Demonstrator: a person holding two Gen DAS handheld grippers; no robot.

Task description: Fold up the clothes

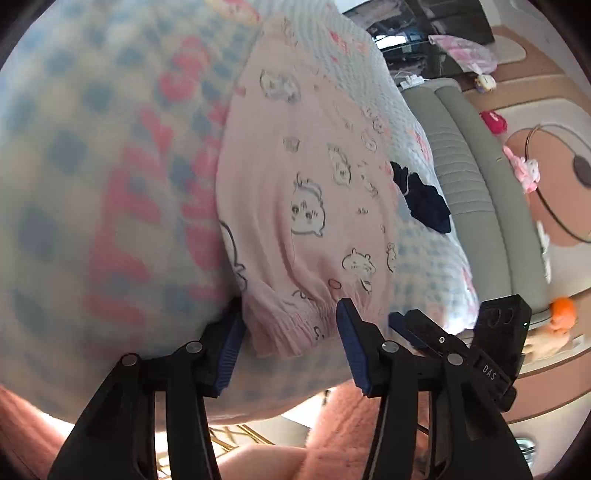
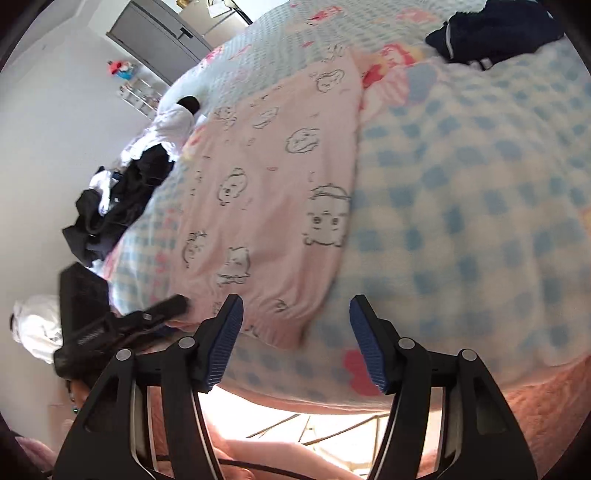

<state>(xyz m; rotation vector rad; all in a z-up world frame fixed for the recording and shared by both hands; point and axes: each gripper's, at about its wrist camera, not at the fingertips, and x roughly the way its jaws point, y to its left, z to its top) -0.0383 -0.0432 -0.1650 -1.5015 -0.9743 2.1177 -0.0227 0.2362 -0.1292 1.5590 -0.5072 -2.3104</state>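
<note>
Lying flat on the checked bedspread (image 2: 461,184): pink pyjama trousers (image 2: 273,184), long and folded lengthwise, ribbed cuff end nearest the bed's near edge. Left gripper (image 1: 291,332) set astride that cuff, jaws parted, pads either side of the gathered hem and not visibly pressing it. Right gripper (image 2: 295,339) hovering over the same near end, just past the cuff toward bare bedspread, jaws wide with nothing between them.

Likely troubles from here:
- Pinching only the top layer of the cuff, so the fold peels apart on lifting. Cause: thin, soft knit stacked in layers.
- Catching the bedspread along with the cuff. Cause: lower pads sitting close to the fleecy cover.
- Uneven fold or a twisted leg. Cause: one corner gripped while the other stays loose.
- Cloth slipping over the bed's near edge, since the cuff sits close to it.

Trousers: light pink, smooth, limp, printed with outlined cartoon animals, elastic hem puckered. Bedspread: plush, blue-and-white checks with red motifs, softly rounded. Beyond the trousers, a dark navy garment (image 2: 491,33), crumpled.
</note>
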